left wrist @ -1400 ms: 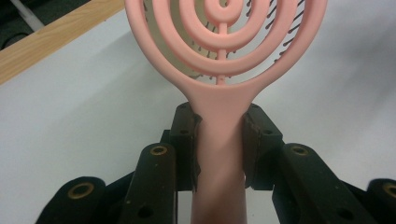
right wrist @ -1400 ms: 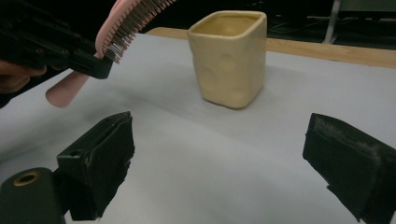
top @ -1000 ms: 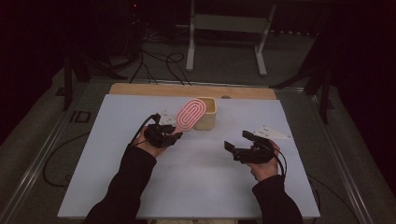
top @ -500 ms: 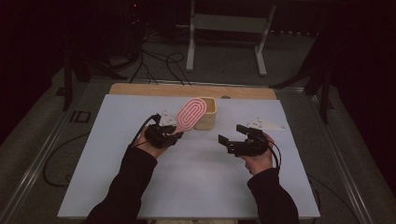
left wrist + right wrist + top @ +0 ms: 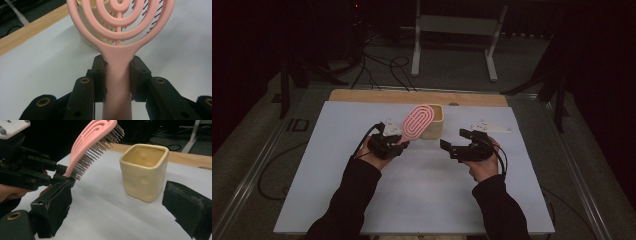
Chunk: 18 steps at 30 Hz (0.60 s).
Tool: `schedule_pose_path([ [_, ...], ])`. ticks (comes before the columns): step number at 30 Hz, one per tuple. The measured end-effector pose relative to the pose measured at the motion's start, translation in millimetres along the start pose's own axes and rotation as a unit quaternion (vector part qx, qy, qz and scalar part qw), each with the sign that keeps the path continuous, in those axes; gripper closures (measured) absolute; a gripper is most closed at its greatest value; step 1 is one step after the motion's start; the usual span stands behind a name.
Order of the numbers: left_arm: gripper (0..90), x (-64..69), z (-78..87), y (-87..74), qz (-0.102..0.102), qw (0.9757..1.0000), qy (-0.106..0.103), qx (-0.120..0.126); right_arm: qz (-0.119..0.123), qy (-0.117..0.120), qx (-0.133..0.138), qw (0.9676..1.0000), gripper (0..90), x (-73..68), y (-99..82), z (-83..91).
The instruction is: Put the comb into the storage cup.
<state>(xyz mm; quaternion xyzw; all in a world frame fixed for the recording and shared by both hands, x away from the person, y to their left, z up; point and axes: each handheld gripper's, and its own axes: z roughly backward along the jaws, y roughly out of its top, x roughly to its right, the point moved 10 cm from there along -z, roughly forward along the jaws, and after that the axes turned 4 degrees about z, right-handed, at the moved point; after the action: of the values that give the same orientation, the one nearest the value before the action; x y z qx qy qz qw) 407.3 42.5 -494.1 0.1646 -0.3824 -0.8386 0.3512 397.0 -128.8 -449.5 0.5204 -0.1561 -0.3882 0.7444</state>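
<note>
Left claw clamping pink hairbrush handle, bristles visible from right claw view

Pink hairbrush: oval vented head made of concentric loops, dark bristles with small ball tips, plain pink handle. Handle is clamped between the pads of the left gripper; head is raised off the table, tilted up and away, bristles facing down towards the table. It sits just beside and partly above the cream cup. Cup: squarish, rounded corners, dimpled walls, upright on the white table, open top, nothing visible inside.
</note>
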Motion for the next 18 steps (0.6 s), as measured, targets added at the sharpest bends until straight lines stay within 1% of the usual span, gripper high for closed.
schedule_pose_path([
  [10, 70.0, 3.7, -0.3, 2.1, 0.000, 1.0000, -0.002, 0.008, -0.004, 0.013, 0.003, 0.9999, 8.8, -7.6, 8.3, -10.6],
  [18, 70.0, 5.3, -0.1, 3.4, -0.001, 0.9999, -0.001, 0.012, -0.009, 0.024, -0.003, 0.9997, 8.7, -12.0, 10.5, -18.9],
])
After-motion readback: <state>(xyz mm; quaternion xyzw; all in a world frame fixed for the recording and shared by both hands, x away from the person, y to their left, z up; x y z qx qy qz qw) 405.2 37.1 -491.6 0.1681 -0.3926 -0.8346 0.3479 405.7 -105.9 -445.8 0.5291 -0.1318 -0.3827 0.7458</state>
